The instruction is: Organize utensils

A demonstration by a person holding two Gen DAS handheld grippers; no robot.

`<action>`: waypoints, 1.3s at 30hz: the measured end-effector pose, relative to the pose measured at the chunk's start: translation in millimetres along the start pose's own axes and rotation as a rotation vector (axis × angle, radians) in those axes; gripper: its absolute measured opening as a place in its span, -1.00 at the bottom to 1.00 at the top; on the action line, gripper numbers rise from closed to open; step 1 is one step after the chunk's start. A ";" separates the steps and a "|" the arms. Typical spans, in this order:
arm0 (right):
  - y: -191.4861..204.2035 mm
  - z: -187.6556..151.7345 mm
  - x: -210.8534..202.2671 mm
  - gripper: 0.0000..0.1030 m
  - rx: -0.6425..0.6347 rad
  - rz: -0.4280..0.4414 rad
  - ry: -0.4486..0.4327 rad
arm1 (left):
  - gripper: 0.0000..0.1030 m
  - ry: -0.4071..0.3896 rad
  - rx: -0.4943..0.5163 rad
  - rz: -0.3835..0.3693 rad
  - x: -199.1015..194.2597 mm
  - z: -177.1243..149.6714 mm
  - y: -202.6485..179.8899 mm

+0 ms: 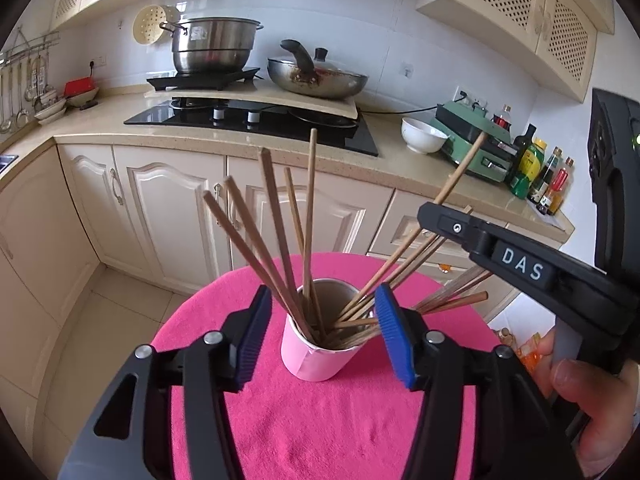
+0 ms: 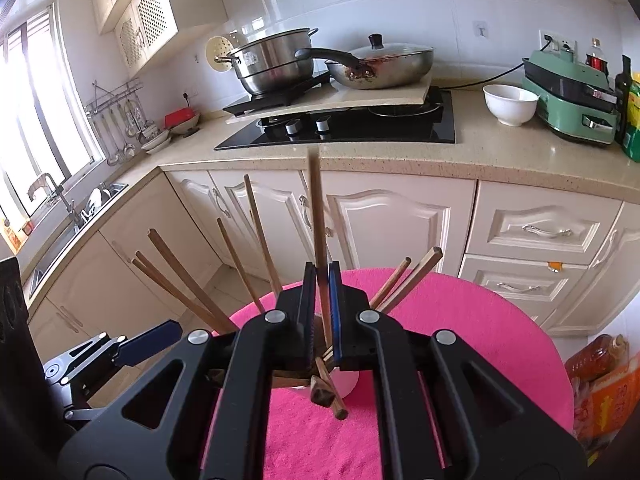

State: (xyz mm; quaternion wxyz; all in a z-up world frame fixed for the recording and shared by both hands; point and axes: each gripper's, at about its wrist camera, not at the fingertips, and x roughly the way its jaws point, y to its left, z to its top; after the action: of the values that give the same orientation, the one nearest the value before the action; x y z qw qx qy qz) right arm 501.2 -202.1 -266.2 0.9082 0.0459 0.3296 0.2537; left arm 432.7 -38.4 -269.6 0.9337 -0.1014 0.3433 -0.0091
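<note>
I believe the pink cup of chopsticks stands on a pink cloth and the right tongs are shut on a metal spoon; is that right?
Not quite: the right tongs are shut on a wooden chopstick, as the right wrist view shows. The pink cup does stand on the pink cloth.

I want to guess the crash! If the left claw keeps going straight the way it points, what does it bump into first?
Probably the pink paper cup full of brown wooden chopsticks; it sits right between the open left claw, though depth is hard to judge.
</note>
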 end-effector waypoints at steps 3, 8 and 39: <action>0.2 0.8 -2.1 -0.83 0.002 0.007 -0.002 | 0.06 0.006 -0.006 -0.001 -2.0 -1.9 0.4; 1.7 3.4 -6.2 -0.70 0.004 0.016 -0.006 | 0.06 -0.002 -0.030 0.001 -9.0 -4.5 4.8; 201.1 -70.0 -276.9 -0.01 -0.040 -0.149 -0.256 | 0.06 -0.256 0.072 -0.043 -310.2 -24.1 39.1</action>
State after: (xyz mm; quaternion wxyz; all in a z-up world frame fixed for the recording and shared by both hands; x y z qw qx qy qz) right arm 189.9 -169.5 -111.0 0.9599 0.0354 0.2083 0.1842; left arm 178.2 22.4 -96.9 0.9725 -0.0755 0.2184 -0.0283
